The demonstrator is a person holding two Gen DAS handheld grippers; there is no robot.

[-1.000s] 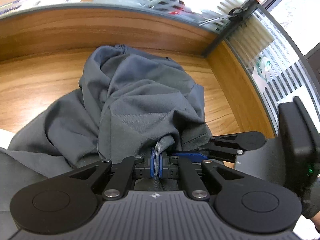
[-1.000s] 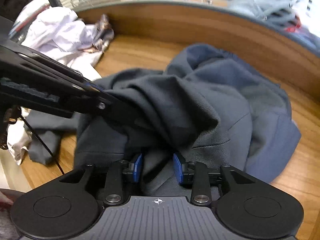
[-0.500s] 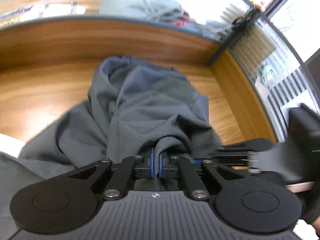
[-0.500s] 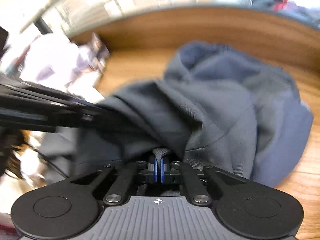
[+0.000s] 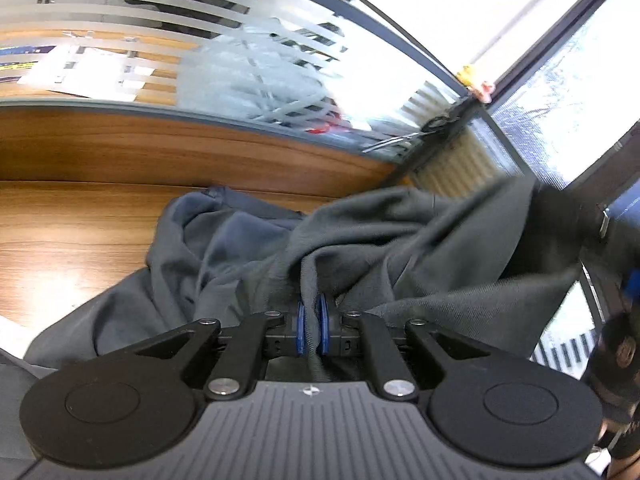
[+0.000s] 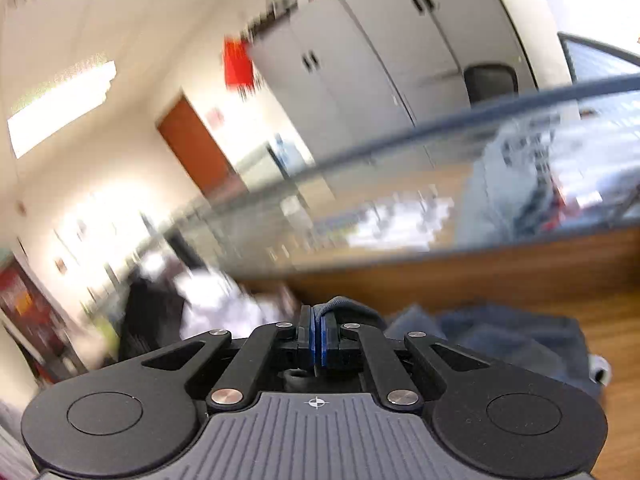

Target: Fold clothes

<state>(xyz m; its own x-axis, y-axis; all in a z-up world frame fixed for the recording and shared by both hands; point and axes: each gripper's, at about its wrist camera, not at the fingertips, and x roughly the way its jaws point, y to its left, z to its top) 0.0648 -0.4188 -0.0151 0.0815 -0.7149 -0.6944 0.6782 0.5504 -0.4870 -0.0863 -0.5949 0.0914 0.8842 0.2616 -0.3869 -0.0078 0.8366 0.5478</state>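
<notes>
Wood-grain brown table point(image 5: 72, 232) runs up to a low wooden back panel point(image 5: 160, 148), topped by striped frosted glass point(image 5: 120, 12). White crumpled cloth pile point(image 6: 224, 304) lies blurred at the far corner. Pale grey cabinets point(image 6: 360, 52) and an orange-brown door point(image 6: 196, 148) stand behind.

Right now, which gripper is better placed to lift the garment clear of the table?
Right. The right gripper is clamped on the garment, already raised. The left gripper, also clamped, sits low near the table.
</notes>
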